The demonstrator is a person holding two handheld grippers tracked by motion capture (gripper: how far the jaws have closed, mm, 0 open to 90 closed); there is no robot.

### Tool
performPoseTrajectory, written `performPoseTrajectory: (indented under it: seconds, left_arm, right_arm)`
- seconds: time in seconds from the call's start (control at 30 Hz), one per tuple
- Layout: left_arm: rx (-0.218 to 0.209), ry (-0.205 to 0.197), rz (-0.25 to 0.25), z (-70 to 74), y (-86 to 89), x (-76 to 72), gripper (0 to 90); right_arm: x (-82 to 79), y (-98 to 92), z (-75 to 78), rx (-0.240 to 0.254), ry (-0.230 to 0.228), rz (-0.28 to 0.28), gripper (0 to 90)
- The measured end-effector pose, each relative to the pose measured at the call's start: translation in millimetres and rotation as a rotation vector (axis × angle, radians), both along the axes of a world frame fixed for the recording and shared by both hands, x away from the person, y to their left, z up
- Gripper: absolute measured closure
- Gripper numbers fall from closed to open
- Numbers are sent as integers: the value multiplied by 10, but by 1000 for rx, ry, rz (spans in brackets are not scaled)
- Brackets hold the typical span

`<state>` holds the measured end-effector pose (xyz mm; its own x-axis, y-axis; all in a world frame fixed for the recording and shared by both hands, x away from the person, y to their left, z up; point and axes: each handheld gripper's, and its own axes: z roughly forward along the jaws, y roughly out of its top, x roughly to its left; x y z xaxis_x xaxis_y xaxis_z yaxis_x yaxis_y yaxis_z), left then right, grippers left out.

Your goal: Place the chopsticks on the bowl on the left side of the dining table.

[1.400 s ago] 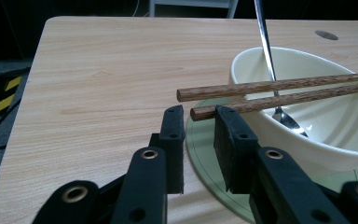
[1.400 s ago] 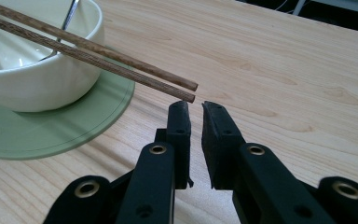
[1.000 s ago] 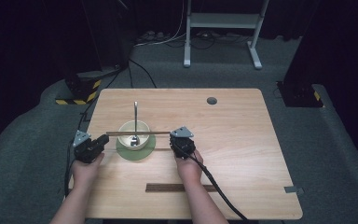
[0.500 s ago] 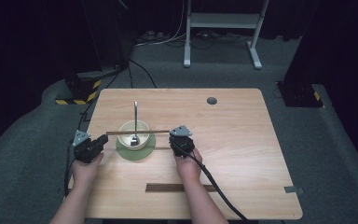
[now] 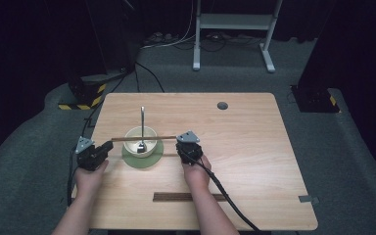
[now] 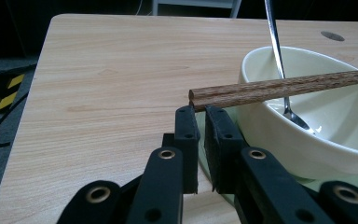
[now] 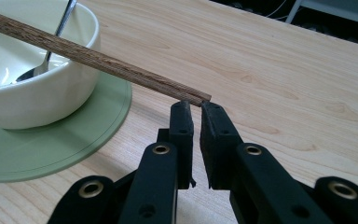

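Observation:
A pair of brown wooden chopsticks (image 5: pixel 147 138) lies level across the rim of a cream bowl (image 5: pixel 149 148) that stands on a green plate (image 5: pixel 142 160). A metal spoon (image 5: pixel 142 120) leans in the bowl, handle toward the far side. My left gripper (image 5: pixel 110 145) sits at the chopsticks' left end; its jaws (image 6: pixel 199 114) are shut, with the stick end (image 6: pixel 284 86) just above the tips and nothing between them. My right gripper (image 5: pixel 183 141) is at the right end, jaws (image 7: pixel 193 108) shut just under the stick tip (image 7: pixel 98 59). Whether either gripper touches the chopsticks is unclear.
A dark wooden strip (image 5: pixel 188 197) lies near the table's front edge. A round dark hole (image 5: pixel 222 105) marks the far right of the tabletop. Cables trail off the table's left side and from my right gripper toward the front.

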<state>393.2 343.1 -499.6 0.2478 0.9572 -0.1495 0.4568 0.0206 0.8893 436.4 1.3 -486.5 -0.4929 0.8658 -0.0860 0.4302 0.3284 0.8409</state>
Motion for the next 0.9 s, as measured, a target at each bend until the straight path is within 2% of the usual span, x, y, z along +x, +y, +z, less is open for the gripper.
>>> performPoseTrajectory:
  seconds: [0.7,0.9]
  left_arm:
    - [2,5,-5,-11,-1,7,827]
    - [-4,6,-4,-16,-1,13,792]
  right_arm:
    - [-9,-2,-6,-6,-1,-15,811]
    - [-11,-2,-6,0,5,-19,792]
